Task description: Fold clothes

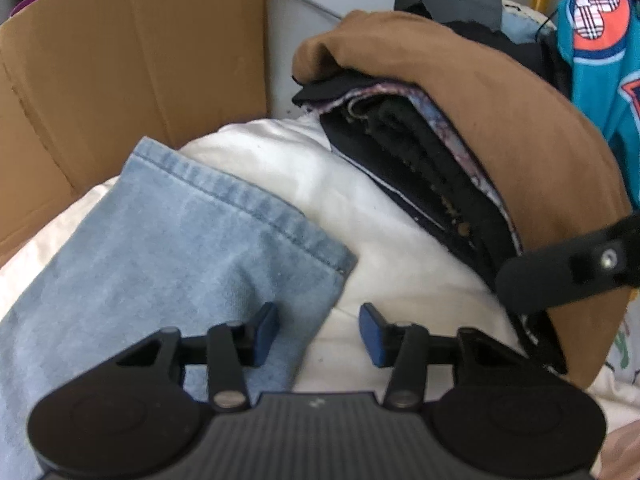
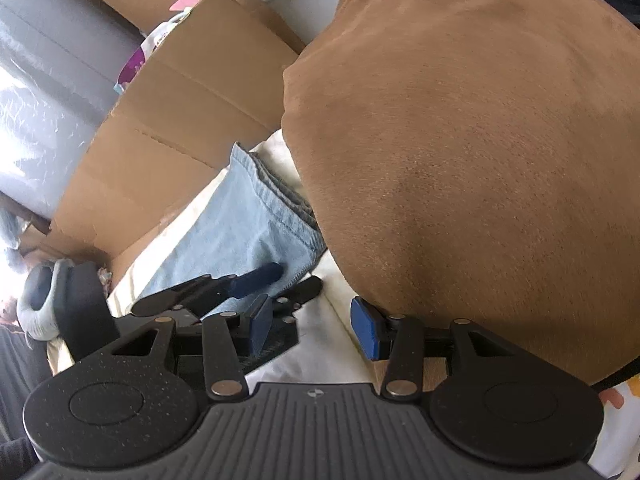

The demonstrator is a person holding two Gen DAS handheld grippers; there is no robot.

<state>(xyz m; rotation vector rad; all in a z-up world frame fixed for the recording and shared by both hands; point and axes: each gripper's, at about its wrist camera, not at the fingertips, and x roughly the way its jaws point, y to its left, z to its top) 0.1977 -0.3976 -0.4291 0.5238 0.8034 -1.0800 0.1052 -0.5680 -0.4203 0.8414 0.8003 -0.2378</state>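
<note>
A lived-in home room: cardboard boxes [image 1: 132,52], heaped clothes [image 1: 460,92], white bedding [image 1: 400,248].

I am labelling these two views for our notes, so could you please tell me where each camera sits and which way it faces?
Left wrist: on the left tool, looking down at the denim leg on white bedding; the right tool's finger shows.
Right wrist: on the right tool, facing the brown garment; the left tool shows below.
Shared: denim, bedding, brown garment, cardboard box.
</note>
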